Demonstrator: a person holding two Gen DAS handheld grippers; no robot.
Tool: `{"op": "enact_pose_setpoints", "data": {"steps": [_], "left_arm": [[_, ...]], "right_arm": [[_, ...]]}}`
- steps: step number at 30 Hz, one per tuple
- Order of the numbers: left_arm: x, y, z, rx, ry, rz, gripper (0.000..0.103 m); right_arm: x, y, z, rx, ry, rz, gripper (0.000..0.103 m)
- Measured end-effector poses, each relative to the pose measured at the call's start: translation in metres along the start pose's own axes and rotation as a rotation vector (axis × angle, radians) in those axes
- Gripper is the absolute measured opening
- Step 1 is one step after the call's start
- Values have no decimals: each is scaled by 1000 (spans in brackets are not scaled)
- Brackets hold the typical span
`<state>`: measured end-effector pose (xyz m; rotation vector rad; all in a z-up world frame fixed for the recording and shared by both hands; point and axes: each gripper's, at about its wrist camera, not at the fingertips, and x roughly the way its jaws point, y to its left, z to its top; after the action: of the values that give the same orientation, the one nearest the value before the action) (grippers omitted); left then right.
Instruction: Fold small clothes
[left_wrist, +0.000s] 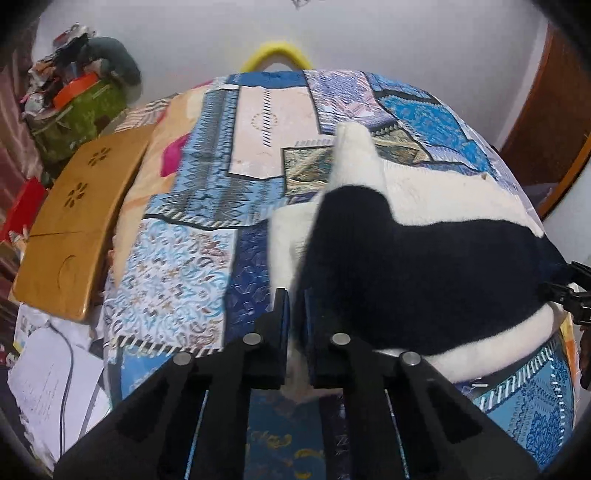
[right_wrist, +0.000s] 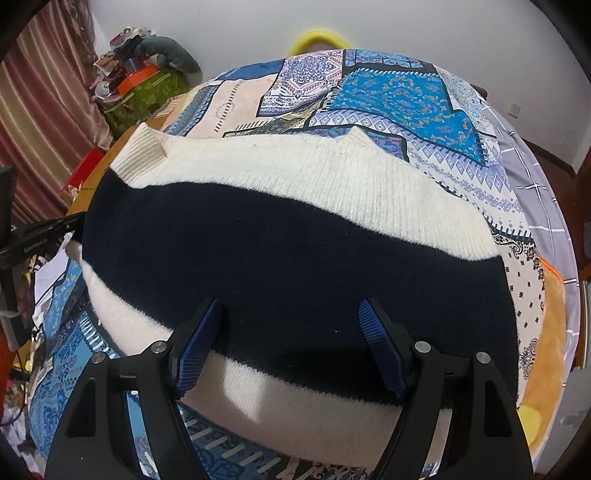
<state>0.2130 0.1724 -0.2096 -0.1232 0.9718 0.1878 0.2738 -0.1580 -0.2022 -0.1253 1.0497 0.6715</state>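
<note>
A small knit sweater (left_wrist: 424, 266) with cream and navy bands lies on a blue patchwork bedspread (left_wrist: 184, 258). My left gripper (left_wrist: 295, 325) is shut on the sweater's left edge, and a strip of cream fabric shows pinched between the blue pads. The cloth rises in a fold just beyond the fingertips. In the right wrist view the sweater (right_wrist: 295, 240) spreads wide, with its ribbed collar at the far left. My right gripper (right_wrist: 291, 332) hovers open over the navy band near the front hem, with nothing gripped between its fingers (right_wrist: 199, 343).
A wooden board (left_wrist: 74, 221) leans at the bed's left side, with loose papers (left_wrist: 48, 376) and a cable below it. A green bag (left_wrist: 77, 107) piled with clutter stands at the back left. A striped curtain (right_wrist: 37, 110) hangs left and a wooden door (left_wrist: 554, 129) is right.
</note>
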Motion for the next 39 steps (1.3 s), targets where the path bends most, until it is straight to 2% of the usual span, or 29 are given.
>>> {"op": "enact_pose_setpoints", "data": {"steps": [1, 4, 8, 10, 11, 12, 14, 16, 18, 20, 23, 26, 29, 33, 39], "left_arm": [[1, 6, -2, -13, -1, 40, 0], [10, 26, -9, -71, 59, 24, 0], [3, 30, -19, -39, 63, 28, 3], [-5, 29, -22, -34, 59, 13, 10], [-8, 28, -22, -33, 57, 6, 18], [-11, 27, -23, -32, 52, 2, 31], [-19, 22, -24, -27, 26, 28, 44], [-25, 19, -26, -20, 7, 56, 49], [-29, 18, -28, -38, 7, 49, 50], [-33, 21, -31, -74, 9, 30, 52], [-44, 21, -37, -121, -10, -2, 65], [-50, 16, -43, -135, -19, -26, 69], [-50, 7, -45, -139, -10, -73, 81], [-44, -9, -43, -139, 2, -128, 83], [-14, -29, -39, -211, 108, -275, 83]], "right_arm": [[0, 0, -1, 0, -2, -1, 77], [2, 1, -1, -4, -4, -5, 77], [0, 1, 0, 0, -2, -4, 77], [0, 0, 0, 4, 0, -4, 77], [-1, 0, 0, 5, 1, -6, 77], [-1, 1, 0, 6, 2, -8, 77], [-2, 2, 0, 8, 2, -11, 77], [-3, 3, 0, 6, 2, -14, 77], [-3, 4, -1, 6, 2, -16, 77], [-3, 4, -1, 5, 2, -16, 77], [-4, 5, -2, 6, 1, -15, 77], [-5, 6, -2, 5, 0, -16, 77], [-6, 7, -3, 4, -1, -14, 77], [-9, 10, -4, -1, -2, -12, 77], [-9, 11, -6, -7, -3, -12, 77]]}}
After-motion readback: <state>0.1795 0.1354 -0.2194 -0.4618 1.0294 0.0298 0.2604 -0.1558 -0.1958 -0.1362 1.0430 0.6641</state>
